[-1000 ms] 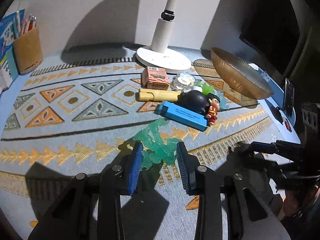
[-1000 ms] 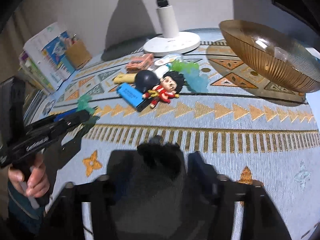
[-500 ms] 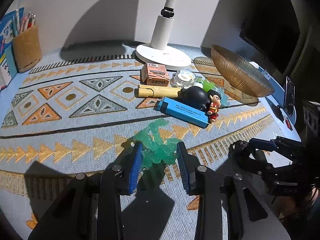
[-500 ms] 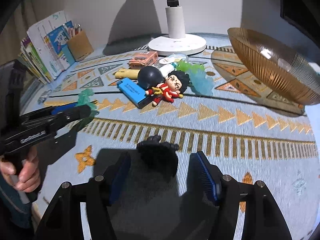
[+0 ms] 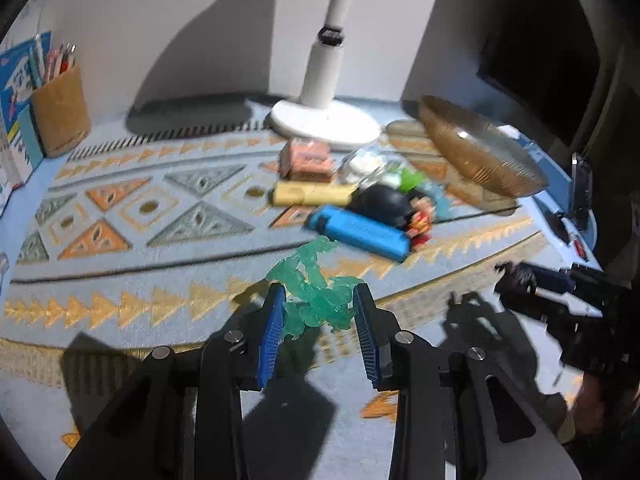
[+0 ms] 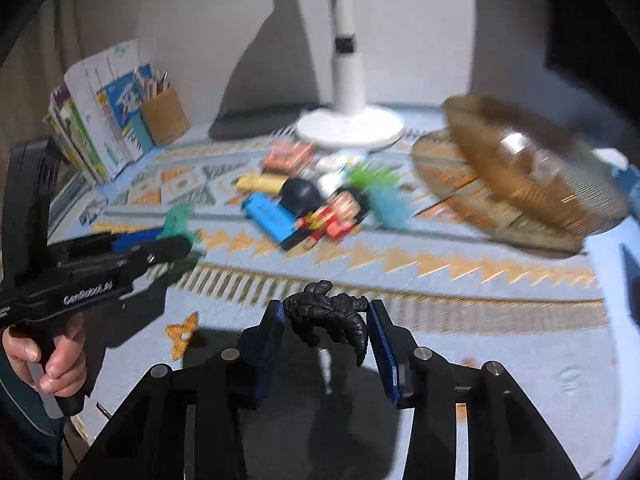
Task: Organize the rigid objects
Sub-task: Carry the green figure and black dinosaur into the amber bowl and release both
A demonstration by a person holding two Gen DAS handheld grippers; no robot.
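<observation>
My left gripper [image 5: 319,304] is shut on a translucent green toy figure [image 5: 314,296] and holds it above the patterned mat. My right gripper [image 6: 326,314] is shut on a black toy figure [image 6: 330,314], also lifted. A pile lies mid-mat: a blue box [image 5: 358,236], a yellow bar [image 5: 310,195], a pink box [image 5: 306,160], a black ball [image 5: 384,204], a red doll [image 6: 334,218] and green and teal tufts [image 6: 382,188]. An amber ribbed bowl [image 5: 478,152] stands to the right of the pile. It also shows in the right wrist view [image 6: 528,184].
A white lamp base [image 5: 324,122] stands behind the pile. A pen holder [image 5: 60,112] and books [image 6: 96,116] are at the far left. A dark screen [image 5: 544,48] and a phone [image 5: 580,188] are at the right edge.
Both grippers have risen off the mat with their figures. The right gripper has closed its jaws onto the black figure and moved toward the bowl.
</observation>
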